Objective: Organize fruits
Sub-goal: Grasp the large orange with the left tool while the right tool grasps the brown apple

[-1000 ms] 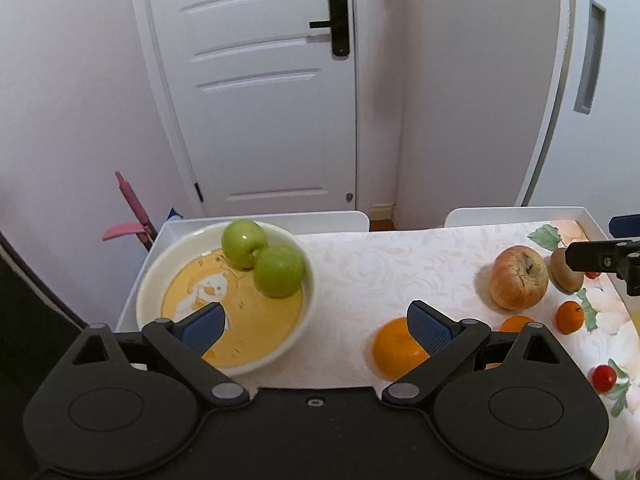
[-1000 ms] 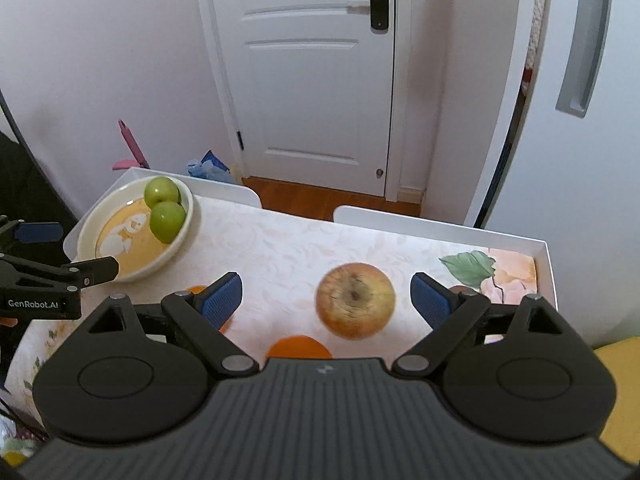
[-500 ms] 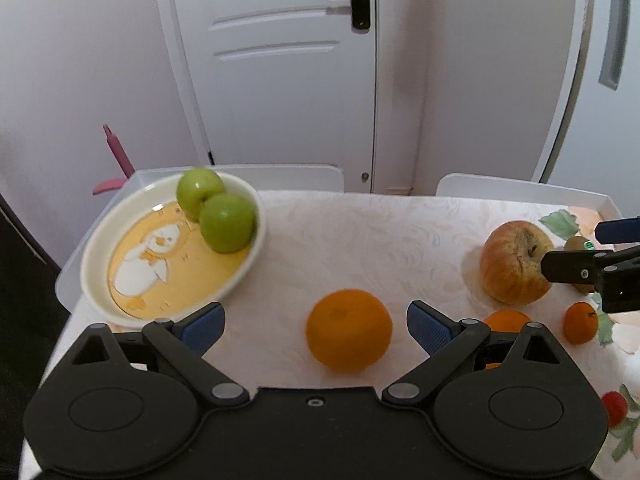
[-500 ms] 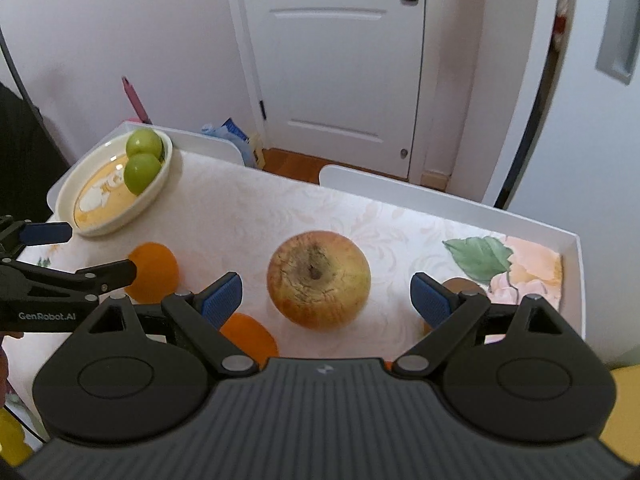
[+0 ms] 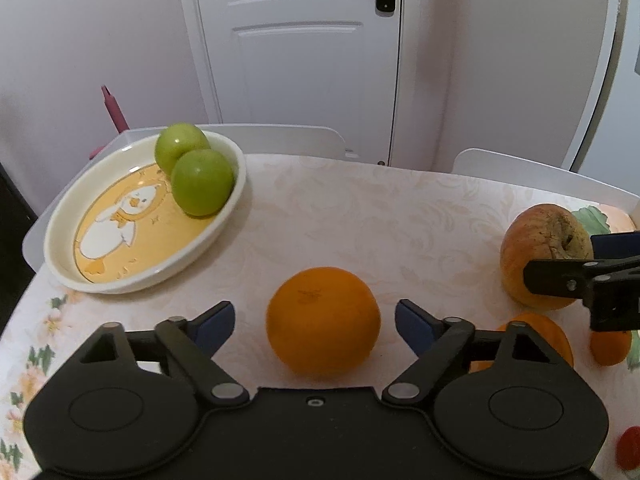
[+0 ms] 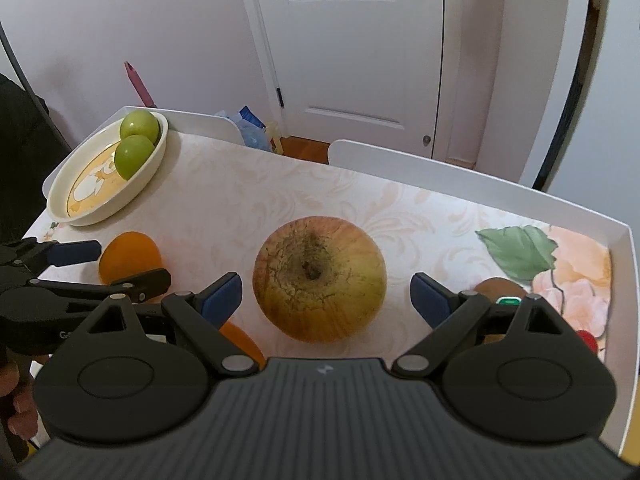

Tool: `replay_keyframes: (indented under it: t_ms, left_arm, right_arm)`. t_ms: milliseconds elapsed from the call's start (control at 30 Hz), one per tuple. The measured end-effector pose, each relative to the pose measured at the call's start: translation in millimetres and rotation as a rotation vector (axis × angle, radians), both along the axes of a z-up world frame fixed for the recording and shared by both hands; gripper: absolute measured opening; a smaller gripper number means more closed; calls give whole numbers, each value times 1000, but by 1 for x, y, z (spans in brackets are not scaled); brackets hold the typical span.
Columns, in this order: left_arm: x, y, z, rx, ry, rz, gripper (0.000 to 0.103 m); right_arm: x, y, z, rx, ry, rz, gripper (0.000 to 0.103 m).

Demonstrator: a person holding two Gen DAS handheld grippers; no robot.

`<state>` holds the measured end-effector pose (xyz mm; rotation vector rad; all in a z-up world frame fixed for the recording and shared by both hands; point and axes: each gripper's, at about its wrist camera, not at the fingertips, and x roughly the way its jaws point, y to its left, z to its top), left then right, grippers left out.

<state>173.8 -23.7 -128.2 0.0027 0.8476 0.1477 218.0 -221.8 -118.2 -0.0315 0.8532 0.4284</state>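
A large orange point(image 5: 323, 320) lies on the flowered tablecloth between the blue pads of my left gripper point(image 5: 314, 322). Its jaws are closing, with a gap still showing on each side of the fruit. A big russet apple point(image 6: 320, 278) sits between the pads of my right gripper point(image 6: 326, 296), which is open and not touching it. At the far left a cream duck-print bowl point(image 5: 60, 240) holds two green apples point(image 5: 202, 182). The same bowl point(image 6: 156, 160) shows in the right wrist view.
A second orange point(image 5: 532, 336), a small mandarin point(image 5: 610, 348) and a cherry tomato point(image 5: 628, 446) lie at the right. A kiwi point(image 6: 496, 288) sits behind my right finger. The table's raised white rim point(image 6: 440, 168) runs along the far side, with a door behind it.
Both grippers have sunk towards the table and come closer to the fruit. The orange is now centred between the left fingers, whose gap has narrowed. The apple fills more of the right gap.
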Motion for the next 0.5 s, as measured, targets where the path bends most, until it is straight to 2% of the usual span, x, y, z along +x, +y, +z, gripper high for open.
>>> replay_keyframes:
  t_ms: [133, 500]
  left_arm:
    - [3, 0, -5, -19, 17, 6, 65]
    - [-1, -1, -5, -10, 14, -4, 64]
  right_arm:
    - [3, 2, -2, 9, 12, -1, 103]
    - [6, 7, -6, -11, 18, 7, 103]
